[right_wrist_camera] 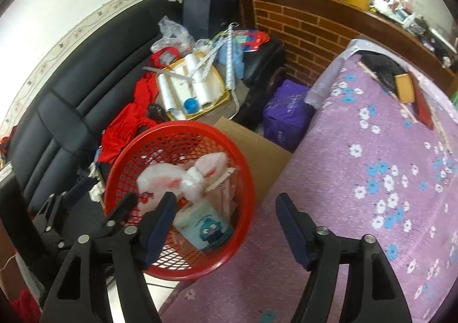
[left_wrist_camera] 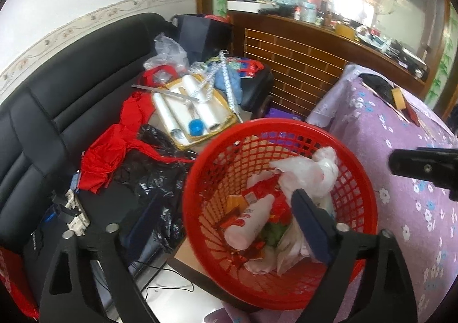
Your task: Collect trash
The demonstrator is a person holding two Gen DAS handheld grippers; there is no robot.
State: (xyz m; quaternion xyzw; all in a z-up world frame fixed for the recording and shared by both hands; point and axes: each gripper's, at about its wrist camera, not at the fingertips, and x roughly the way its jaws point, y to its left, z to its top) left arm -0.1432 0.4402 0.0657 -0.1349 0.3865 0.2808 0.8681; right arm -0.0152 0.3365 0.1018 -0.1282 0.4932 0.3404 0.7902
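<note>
No text, label or number can be read. Faint lettering is seen on a light blue packet [right_wrist_camera: 204, 227] with a blue cartoon face, and red print on a white bottle [left_wrist_camera: 249, 221], both inside the red basket [left_wrist_camera: 369, 179], but neither is legible.

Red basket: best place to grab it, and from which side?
Take the red mesh basket by its rolled rim, from above, one finger inside and one outside. The rim is thick and continuous, the lattice wall below flexes, and trash fills the inside. The near rim, beside the open right tongs, looks easiest.
</note>
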